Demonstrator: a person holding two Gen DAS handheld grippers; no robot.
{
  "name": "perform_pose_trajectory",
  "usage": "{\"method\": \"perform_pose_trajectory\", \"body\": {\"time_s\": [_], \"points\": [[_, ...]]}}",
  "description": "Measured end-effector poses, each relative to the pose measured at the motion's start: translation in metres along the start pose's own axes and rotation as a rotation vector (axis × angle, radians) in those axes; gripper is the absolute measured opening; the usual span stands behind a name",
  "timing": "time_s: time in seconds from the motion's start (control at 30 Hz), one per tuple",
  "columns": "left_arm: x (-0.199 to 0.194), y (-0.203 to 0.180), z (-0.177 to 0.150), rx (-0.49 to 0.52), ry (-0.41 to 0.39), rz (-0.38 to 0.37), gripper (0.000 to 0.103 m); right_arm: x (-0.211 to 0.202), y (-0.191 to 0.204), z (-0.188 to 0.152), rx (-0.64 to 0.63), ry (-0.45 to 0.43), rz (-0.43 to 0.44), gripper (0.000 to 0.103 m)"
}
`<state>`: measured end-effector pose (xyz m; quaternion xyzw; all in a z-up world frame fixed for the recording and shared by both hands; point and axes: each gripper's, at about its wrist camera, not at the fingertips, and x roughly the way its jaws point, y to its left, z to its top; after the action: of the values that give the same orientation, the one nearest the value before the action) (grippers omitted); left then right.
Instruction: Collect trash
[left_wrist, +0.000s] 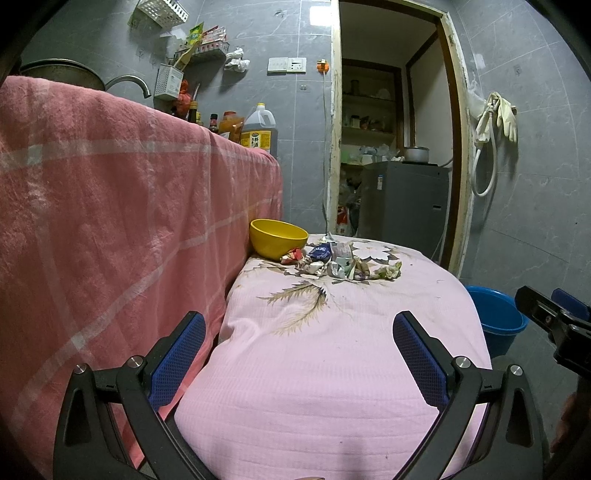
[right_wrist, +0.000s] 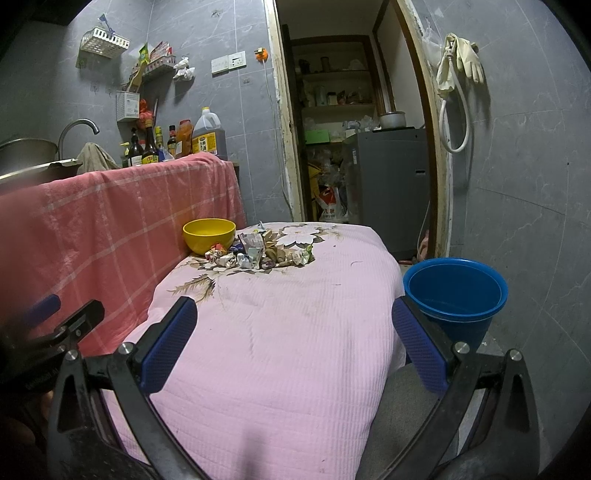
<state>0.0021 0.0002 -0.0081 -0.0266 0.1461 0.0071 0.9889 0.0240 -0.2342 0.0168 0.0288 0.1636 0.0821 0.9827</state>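
A heap of crumpled wrappers (right_wrist: 258, 254) lies at the far end of a bench draped in a pink floral cloth (right_wrist: 280, 332), pressed against the foot of a yellow bowl (right_wrist: 209, 234) that stands at the cloth's far left corner. To the left, a higher counter hung with a red checked cloth (right_wrist: 110, 229) carries sauce bottles and a large oil jug (right_wrist: 208, 133) beside a sink tap. A blue bucket (right_wrist: 455, 291) stands on the floor just right of the bench. Both tools hang over the near end, well apart from the litter: the left gripper (left_wrist: 299, 347) and the right gripper (right_wrist: 295, 332) are each spread wide, grasping nothing. Beyond, a doorway opens onto shelves; rubber gloves (right_wrist: 465, 59) hang on the grey tiled wall.
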Motion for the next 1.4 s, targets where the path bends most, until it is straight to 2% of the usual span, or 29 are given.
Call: {"method": "perform_pose_trajectory", "body": {"time_s": [1.4], "points": [[0.0022, -0.0047, -0.0025, 0.005, 0.01, -0.001, 0.1, -0.0016, 0.0016, -0.0016, 0.009, 0.005, 0.003, 0.103]]}}
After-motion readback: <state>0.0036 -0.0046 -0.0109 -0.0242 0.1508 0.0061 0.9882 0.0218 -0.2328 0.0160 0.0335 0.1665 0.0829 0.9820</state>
